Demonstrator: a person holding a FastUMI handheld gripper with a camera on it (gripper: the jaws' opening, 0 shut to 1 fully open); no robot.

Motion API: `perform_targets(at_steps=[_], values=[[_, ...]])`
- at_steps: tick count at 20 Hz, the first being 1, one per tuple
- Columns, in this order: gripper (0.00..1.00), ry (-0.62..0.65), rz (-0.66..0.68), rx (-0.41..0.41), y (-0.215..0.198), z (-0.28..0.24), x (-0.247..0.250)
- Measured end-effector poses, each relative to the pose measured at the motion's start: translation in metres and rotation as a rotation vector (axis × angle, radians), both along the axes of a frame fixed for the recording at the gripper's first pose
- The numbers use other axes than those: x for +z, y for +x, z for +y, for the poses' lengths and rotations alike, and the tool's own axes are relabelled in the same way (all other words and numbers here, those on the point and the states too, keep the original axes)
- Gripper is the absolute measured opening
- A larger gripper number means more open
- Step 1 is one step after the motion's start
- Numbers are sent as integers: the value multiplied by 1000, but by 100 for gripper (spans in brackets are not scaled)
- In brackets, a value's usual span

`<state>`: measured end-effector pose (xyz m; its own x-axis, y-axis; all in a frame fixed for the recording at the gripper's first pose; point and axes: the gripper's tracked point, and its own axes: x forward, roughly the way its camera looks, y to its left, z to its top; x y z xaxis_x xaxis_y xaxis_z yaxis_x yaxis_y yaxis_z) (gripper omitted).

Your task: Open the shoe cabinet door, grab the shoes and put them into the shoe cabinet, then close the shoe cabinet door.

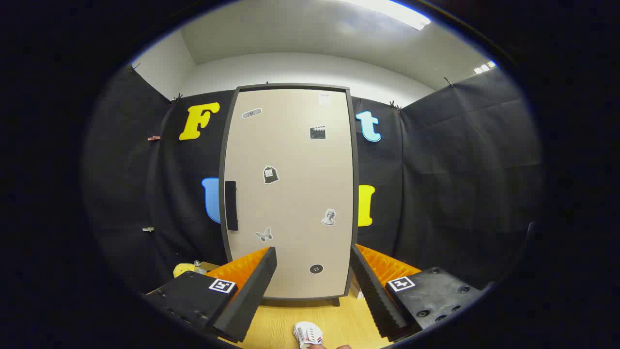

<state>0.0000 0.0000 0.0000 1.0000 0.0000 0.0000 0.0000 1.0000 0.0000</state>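
Note:
The shoe cabinet [290, 194] stands upright beyond my fingers, its beige door shut and dotted with small stickers. A dark vertical handle [231, 205] sits on the door's left edge. My gripper [313, 256] is open, its fingers spread wide and apart from the door, with nothing between them. Low down between the fingers, the toe of a white shoe [308, 334] rests on the wooden floor [271, 325], close to me.
Black cloth walls close in the booth on both sides of the cabinet. A small yellow object [184, 268] lies on the floor to the left of the cabinet's base, behind my left finger.

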Motion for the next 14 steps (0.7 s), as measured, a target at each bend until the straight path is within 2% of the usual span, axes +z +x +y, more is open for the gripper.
perform_targets(at_steps=[14], values=[[98,-2,16,13,2,13,-2]])
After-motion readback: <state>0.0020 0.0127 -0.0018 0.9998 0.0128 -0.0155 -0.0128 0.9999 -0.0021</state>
